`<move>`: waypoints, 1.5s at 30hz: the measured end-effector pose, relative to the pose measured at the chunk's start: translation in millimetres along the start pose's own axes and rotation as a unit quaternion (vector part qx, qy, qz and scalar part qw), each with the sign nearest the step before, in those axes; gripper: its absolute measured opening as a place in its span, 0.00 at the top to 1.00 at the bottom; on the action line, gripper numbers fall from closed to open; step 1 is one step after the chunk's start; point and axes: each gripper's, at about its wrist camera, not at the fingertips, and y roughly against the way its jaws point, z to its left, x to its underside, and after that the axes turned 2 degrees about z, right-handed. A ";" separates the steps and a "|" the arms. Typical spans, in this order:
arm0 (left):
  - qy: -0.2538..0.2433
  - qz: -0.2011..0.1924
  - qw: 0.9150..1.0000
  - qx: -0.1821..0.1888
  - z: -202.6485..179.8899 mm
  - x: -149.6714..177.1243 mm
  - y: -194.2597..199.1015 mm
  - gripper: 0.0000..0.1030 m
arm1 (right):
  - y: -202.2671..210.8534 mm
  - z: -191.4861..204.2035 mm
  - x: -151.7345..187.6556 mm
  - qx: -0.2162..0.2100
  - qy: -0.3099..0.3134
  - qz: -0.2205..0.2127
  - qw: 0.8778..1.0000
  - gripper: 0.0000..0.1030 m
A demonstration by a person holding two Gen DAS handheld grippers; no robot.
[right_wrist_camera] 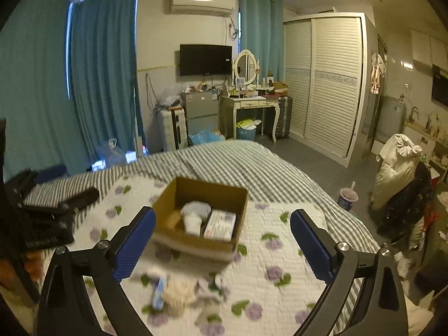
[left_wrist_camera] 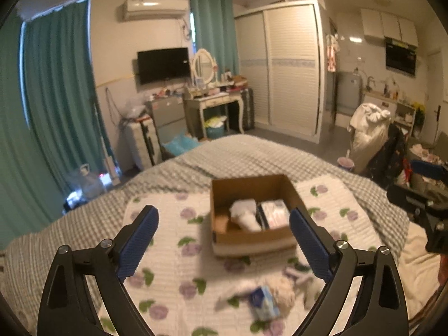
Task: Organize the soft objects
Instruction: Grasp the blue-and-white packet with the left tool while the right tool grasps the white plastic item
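A brown cardboard box [left_wrist_camera: 252, 187] stands on a white quilt with purple flowers [left_wrist_camera: 173, 257] on the bed. Inside it lie a white soft bundle [left_wrist_camera: 245, 214] and a white packet [left_wrist_camera: 275, 214]. The box [right_wrist_camera: 201, 193] also shows in the right wrist view. Several small soft items lie loose on the quilt in front of it: a blue-white packet [left_wrist_camera: 264, 302], a cream fluffy thing [left_wrist_camera: 281, 289], also seen in the right wrist view [right_wrist_camera: 176, 294]. My left gripper [left_wrist_camera: 224, 221] is open and empty above the quilt. My right gripper [right_wrist_camera: 222, 224] is open and empty.
The bed has a grey striped cover [right_wrist_camera: 238, 162]. The right gripper's body [left_wrist_camera: 420, 201] shows at the right edge of the left view, the left one [right_wrist_camera: 42, 210] at the left edge of the right view. Beyond the bed stand a dressing table [right_wrist_camera: 252, 103] and wardrobe [right_wrist_camera: 327, 84].
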 end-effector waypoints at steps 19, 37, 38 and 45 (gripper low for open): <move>0.027 0.168 0.985 0.027 -39.0 172.0 -107.3 0.09 | -150.6 -3.9 179.6 -0.011 -0.054 0.191 0.980 0.22; -0.002 0.200 0.977 0.075 -55.4 190.4 -142.7 0.80 | -183.3 3.7 208.8 -0.037 -0.074 0.209 0.974 0.68; -0.001 0.201 0.977 0.074 -55.1 190.4 -143.3 0.81 | -182.0 4.2 208.7 -0.037 -0.074 0.208 0.975 0.68; 0.001 0.183 0.980 0.076 -49.2 180.0 -117.7 0.84 | -159.8 4.7 204.8 -0.041 -0.079 0.197 0.976 0.69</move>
